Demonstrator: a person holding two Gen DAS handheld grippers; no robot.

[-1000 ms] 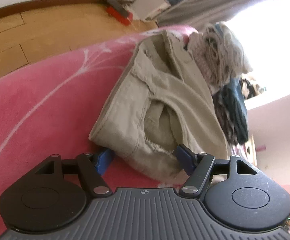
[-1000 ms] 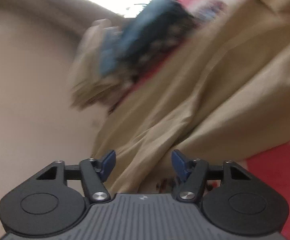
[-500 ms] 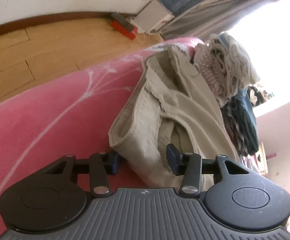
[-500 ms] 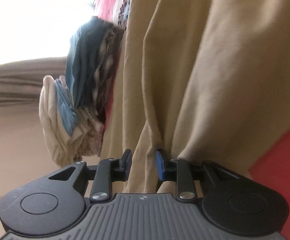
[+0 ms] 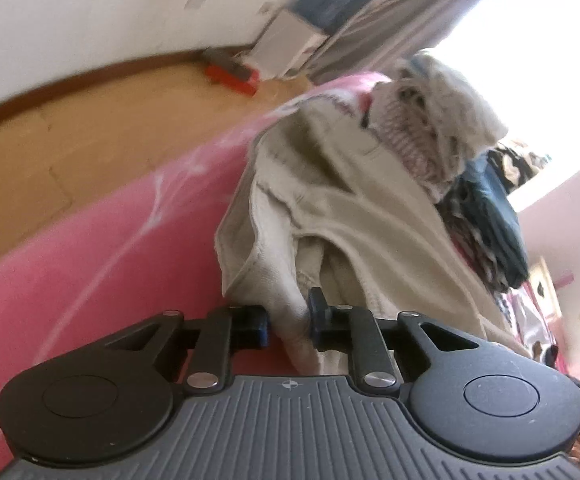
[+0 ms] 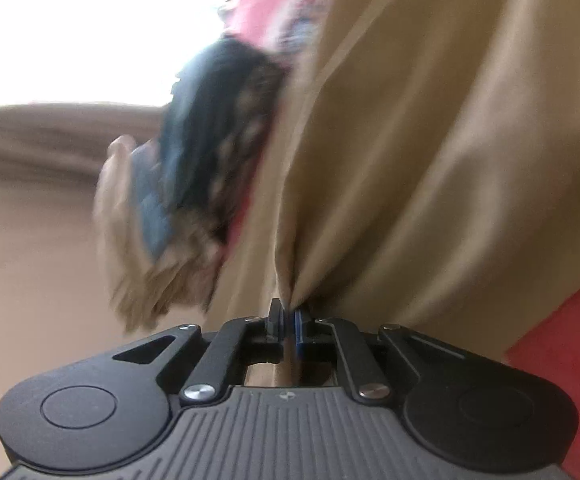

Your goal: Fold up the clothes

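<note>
Left wrist view, left to right. One wood floor (image 5: 50, 148) at 10 o'clock, one white wall (image 5: 90, 8) above it. One pink bed cover (image 5: 102, 248) with pale line markings fills the left and centre. One red object (image 5: 232, 78) lies on the floor at 11 o'clock, just beside one white box (image 5: 286, 46). One grey curtain (image 5: 390, 28) hangs at 1 o'clock.

One pair of beige trousers (image 5: 354, 216) lies crumpled on the cover, running from centre up toward 1 o'clock. One heap of other clothes (image 5: 442, 132) touches its far end at 2 o'clock; count of garments in it cannot be told, though pale knit and dark blue pieces both show.

Left gripper (image 5: 288, 322): two fingers, jaws have just been closing, now clamped on a thick bunched fold of the trousers at the near edge.

Right wrist view, left to right. The same heap (image 6: 194, 184) sits blurred at 10 o'clock, window glare above it. The trousers (image 6: 450, 160) fill the right half, fabric drawn into creases that converge at the fingertips. Pink cover (image 6: 570, 340) shows at 4 o'clock.

Right gripper (image 6: 288, 320): two fingers, jaws have just been closing, now nearly together, pinching a thin fold of the trousers.
</note>
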